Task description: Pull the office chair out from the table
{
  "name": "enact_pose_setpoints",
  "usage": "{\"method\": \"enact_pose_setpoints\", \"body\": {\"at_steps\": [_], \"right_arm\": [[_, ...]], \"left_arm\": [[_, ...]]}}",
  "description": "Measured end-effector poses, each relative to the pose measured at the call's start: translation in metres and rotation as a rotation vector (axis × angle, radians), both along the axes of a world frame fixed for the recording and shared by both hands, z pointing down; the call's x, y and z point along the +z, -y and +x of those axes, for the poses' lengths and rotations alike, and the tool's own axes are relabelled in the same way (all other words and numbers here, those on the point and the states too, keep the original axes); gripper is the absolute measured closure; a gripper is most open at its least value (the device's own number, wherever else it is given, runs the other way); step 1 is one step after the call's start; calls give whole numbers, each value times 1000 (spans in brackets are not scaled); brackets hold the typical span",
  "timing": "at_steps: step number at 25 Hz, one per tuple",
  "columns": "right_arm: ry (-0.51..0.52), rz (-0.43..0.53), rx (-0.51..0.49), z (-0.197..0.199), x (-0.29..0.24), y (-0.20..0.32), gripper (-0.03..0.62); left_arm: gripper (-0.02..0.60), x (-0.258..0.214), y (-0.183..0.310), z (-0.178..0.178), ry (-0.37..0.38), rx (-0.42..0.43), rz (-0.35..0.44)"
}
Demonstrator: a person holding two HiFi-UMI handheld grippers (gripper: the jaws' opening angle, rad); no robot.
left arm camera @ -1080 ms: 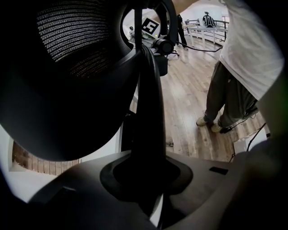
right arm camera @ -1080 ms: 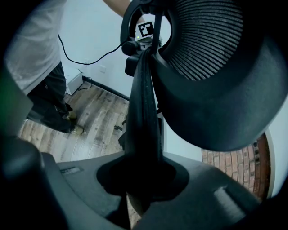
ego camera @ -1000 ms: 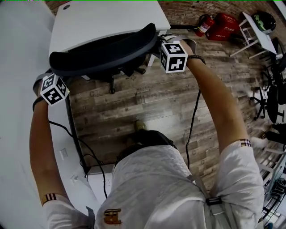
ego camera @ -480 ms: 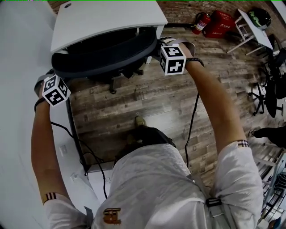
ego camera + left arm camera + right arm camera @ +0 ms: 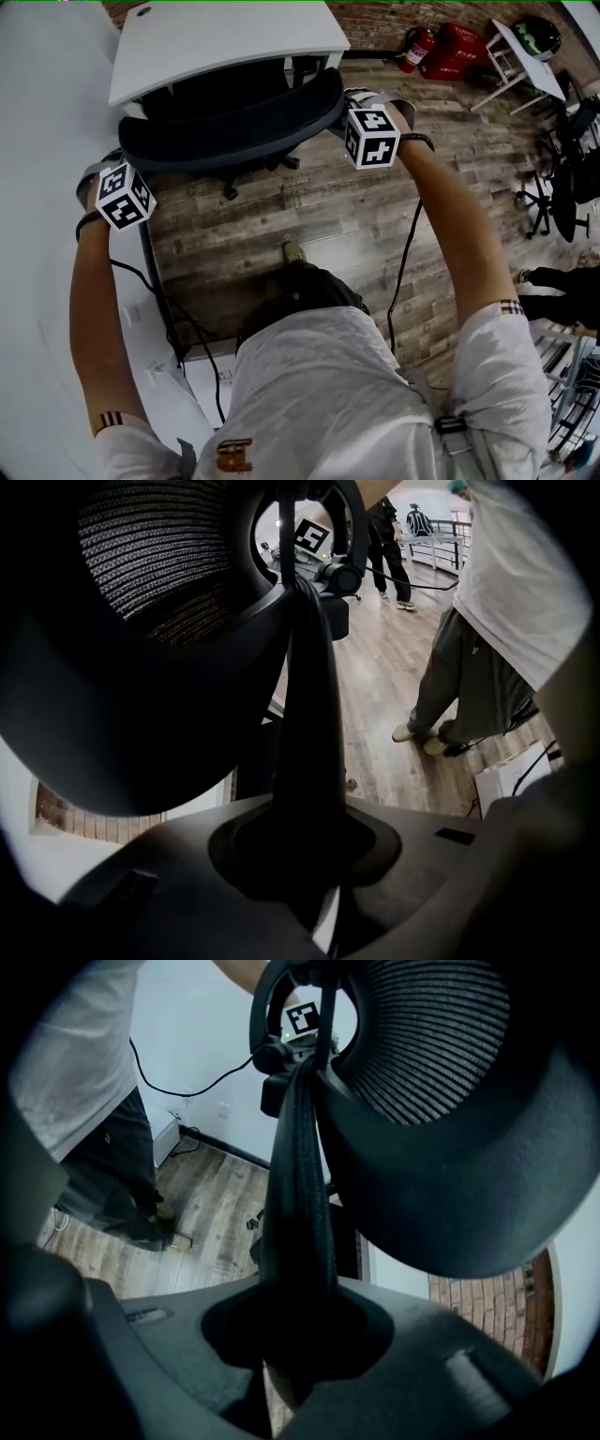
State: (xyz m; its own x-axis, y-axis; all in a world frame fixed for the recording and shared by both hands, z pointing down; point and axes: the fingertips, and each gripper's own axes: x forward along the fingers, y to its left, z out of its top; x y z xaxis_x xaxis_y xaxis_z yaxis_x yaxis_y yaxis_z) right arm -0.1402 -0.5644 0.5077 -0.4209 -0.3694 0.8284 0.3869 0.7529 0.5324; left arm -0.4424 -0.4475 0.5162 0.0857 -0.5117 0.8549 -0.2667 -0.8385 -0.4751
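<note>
White counter sits at the far side. The office chair is parked right at it: the seat looks partly under the top, and the backrest is just clear of the near edge. Left gripper and right gripper each have their jaws clamped on one end of the backrest rim. I'd call this the pulling step. The next move needs an even tug toward the near side on both ends so it rolls straight.
</note>
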Motion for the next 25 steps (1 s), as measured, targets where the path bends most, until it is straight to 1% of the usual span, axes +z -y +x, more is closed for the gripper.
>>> {"method": "enact_pose_setpoints", "body": {"at_steps": [5,10,14,16,20,25], "right_arm": [[7,8,2,11,-2,-25,523],[7,6,-5,15,0,-46,523],[16,17,-14,21,-2,-63,525],[15,20,-21,29,-2,-70,525],[8,15,-36,50,0,-86,525],[21,6,-49,66,-2,-123,526]], "left_arm": [[511,-2,-25,10,0,4,9],[511,1,-48,14,5,-6,3],[509,3,-67,17,8,-30,-15],[509,3,-77,26,8,-40,-19],[509,-6,-93,51,20,-32,7],[506,-4,-125,69,15,-36,-9]]}}
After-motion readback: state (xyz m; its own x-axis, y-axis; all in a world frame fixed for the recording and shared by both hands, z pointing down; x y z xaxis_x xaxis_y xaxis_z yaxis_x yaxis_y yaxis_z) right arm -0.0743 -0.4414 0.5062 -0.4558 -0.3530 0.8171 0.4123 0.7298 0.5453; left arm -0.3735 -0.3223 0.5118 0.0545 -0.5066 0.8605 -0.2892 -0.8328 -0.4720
